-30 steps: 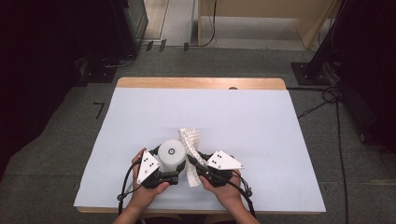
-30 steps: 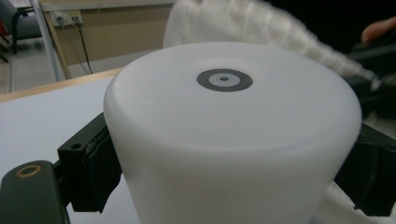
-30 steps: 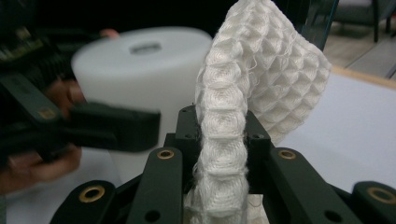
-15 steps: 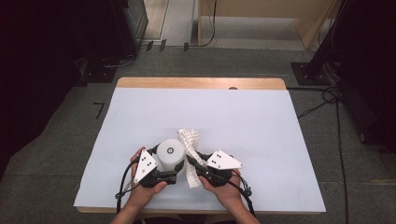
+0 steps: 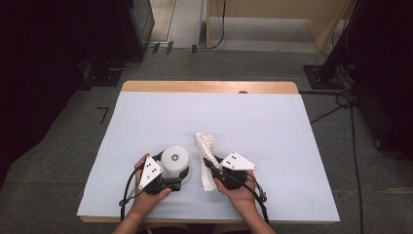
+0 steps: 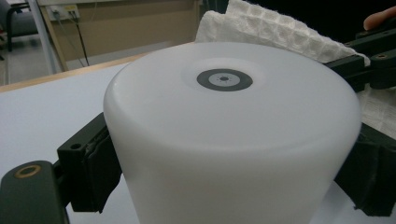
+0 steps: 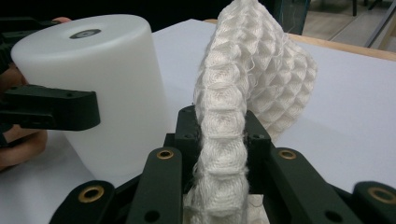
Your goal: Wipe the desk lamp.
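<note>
Looking down from the high view, the white cup stands upside down near the front edge of the surface, clamped by the left claw, and the right claw pinches a white waffle cloth just to its right; cloth and cup sit close, apart or touching I can't say. Over to the left gripper view: the cup sits between both pads, jaws spread wide around its wall, its base up, rim cut off below, and the cloth peeks up behind it. Now the right gripper view: jaws narrow, shut on the cloth, which rises upright between them, while the cup lies to their left, so my guess is a wipe means swinging that way. The cloth's lower end is hidden.
</note>
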